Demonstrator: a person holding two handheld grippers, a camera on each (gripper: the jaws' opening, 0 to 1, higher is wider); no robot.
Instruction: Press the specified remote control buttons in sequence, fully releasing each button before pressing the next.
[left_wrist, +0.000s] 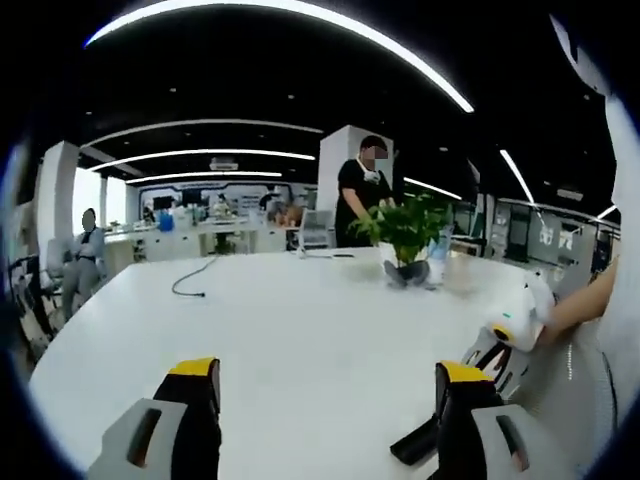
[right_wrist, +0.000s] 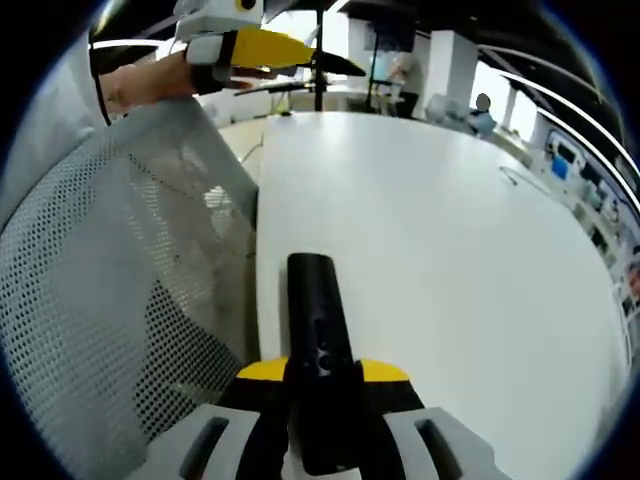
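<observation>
A black remote control (right_wrist: 313, 320) sticks forward over the white table (right_wrist: 440, 230), with my right gripper (right_wrist: 325, 372) shut on its near end between yellow-tipped jaws. Small buttons show on its top face. My left gripper (left_wrist: 327, 372) hovers over the table (left_wrist: 300, 320), open, its jaws wide apart with nothing between them. In the left gripper view the right gripper (left_wrist: 512, 335) comes in from the right in a person's hand, and a black end of the remote (left_wrist: 415, 445) pokes out beside my right-hand jaw. The left gripper (right_wrist: 255, 48) appears at the top left of the right gripper view.
A potted green plant (left_wrist: 405, 235) and a small bottle stand at the table's far side, and a dark cable (left_wrist: 190, 282) lies at its far left. A grey mesh chair back (right_wrist: 100, 300) sits beside the near table edge. One person (left_wrist: 362, 195) stands beyond the table; another (left_wrist: 85, 262) sits at the left.
</observation>
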